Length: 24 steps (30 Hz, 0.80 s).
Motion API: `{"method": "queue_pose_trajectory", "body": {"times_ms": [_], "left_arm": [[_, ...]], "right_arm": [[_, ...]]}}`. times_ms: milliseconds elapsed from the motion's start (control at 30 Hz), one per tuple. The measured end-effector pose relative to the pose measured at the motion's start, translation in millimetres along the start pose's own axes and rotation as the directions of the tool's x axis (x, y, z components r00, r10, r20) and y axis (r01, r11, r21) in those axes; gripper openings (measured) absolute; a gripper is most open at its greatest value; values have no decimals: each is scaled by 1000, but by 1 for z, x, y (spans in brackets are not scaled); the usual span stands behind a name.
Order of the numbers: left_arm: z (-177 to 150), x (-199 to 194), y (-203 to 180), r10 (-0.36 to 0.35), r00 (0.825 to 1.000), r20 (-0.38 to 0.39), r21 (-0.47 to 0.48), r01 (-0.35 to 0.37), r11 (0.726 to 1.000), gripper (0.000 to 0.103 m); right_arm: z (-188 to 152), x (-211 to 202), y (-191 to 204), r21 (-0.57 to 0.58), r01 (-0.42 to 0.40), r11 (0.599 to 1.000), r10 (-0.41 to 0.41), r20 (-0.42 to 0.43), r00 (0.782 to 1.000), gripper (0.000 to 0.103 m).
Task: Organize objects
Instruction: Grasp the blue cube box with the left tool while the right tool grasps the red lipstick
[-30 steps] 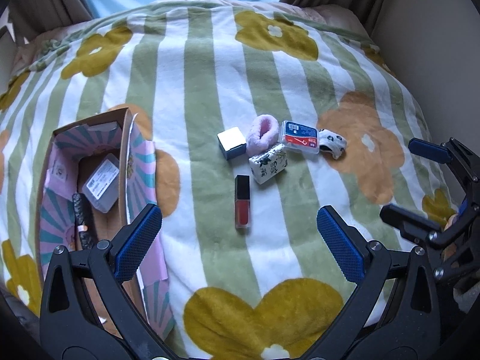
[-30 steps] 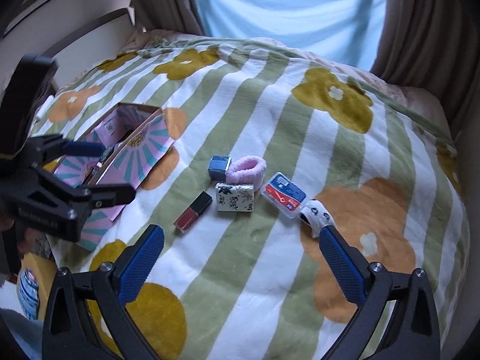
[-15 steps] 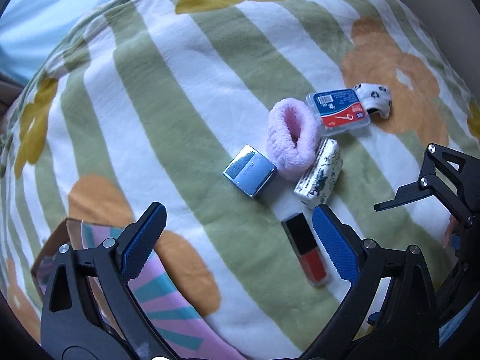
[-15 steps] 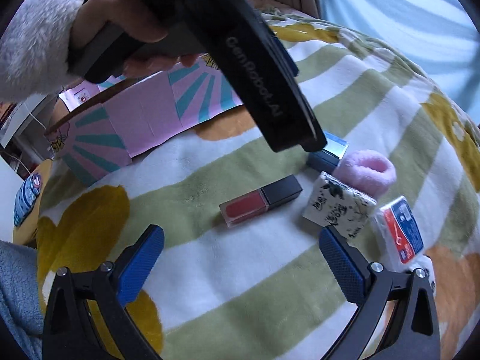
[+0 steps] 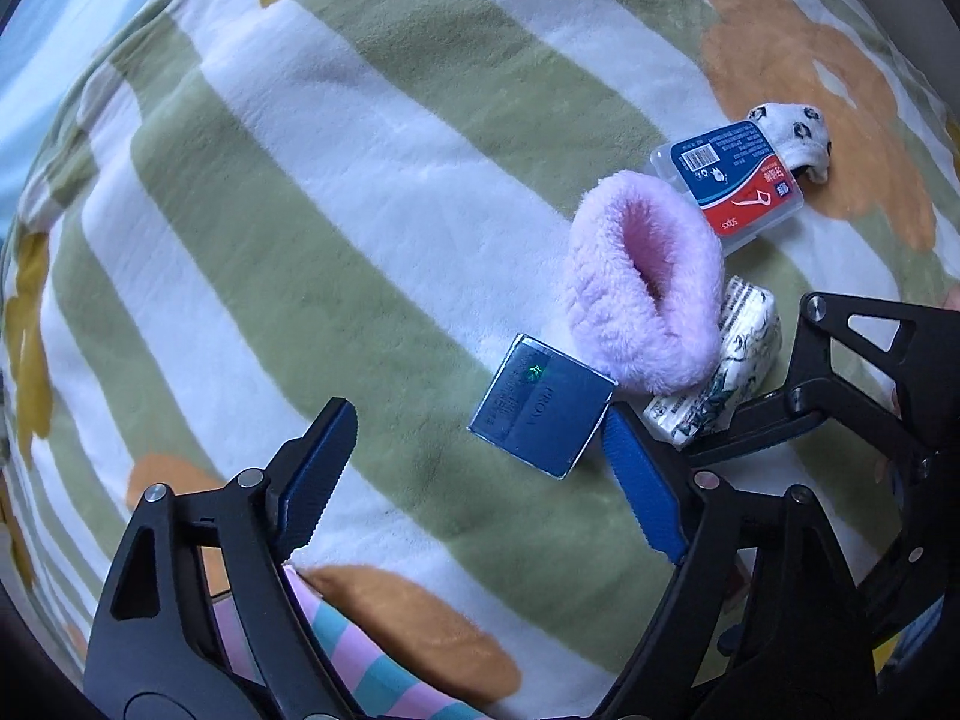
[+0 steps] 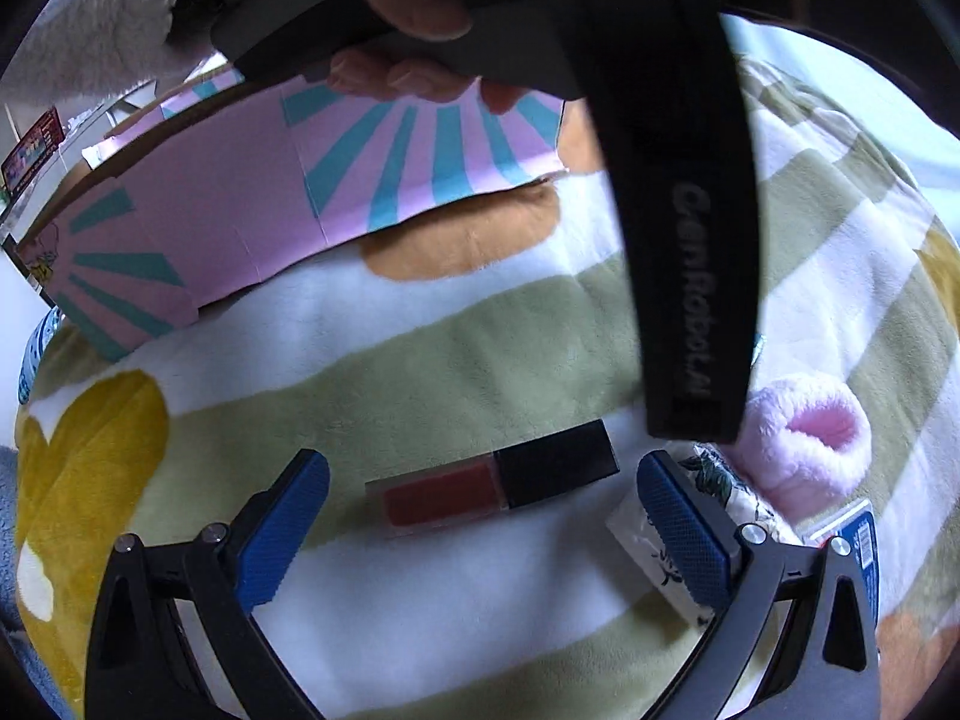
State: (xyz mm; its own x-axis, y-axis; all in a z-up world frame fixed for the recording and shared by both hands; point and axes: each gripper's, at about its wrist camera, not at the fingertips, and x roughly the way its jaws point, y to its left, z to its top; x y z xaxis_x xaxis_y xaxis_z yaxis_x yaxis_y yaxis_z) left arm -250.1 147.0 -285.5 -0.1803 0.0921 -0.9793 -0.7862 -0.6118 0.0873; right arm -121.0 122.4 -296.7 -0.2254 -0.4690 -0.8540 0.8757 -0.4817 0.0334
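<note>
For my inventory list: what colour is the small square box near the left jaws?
Dark blue square box, clearest in the left wrist view.

Soft, even daylight falls on the blanket (image 5: 372, 252), with faint shadows. Fisheye bending darkens every rim; toward twelve o'clock, the left gripper (image 6: 690, 300) looms blurred and underlit.

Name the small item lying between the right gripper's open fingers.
The red lip gloss tube with the black cap: it alone lies between the right gripper fingers; the floral packet sits outside them.
</note>
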Motion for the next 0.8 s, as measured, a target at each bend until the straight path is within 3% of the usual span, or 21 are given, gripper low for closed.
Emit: {"method": "queue_pose_trajectory", "body": {"times_ms": [100, 167, 300, 600, 800], "left_arm": [[3, 6, 0, -40, 999, -19, 17, 41, 999, 72], [4, 11, -1, -56, 998, -42, 33, 58, 998, 63], [5, 14, -3, -94, 994, -50, 49, 96, 994, 42], [6, 4, 6, -73, 997, -21, 52, 75, 996, 40], [2, -16, 17, -58, 998, -7, 6, 58, 998, 36]], "right_arm": [[2, 6, 0, -33, -23, 999, 22, -13, 1000, 96], [2, 12, -1, -51, -30, 998, 28, -33, 999, 84], [1, 13, -4, -53, -32, 998, 31, -22, 999, 82], [-1, 4, -4, -11, -25, 1000, 25, -8, 1000, 82], [3, -16, -9, 58, 9, 998, -9, -2, 1000, 82]]}}
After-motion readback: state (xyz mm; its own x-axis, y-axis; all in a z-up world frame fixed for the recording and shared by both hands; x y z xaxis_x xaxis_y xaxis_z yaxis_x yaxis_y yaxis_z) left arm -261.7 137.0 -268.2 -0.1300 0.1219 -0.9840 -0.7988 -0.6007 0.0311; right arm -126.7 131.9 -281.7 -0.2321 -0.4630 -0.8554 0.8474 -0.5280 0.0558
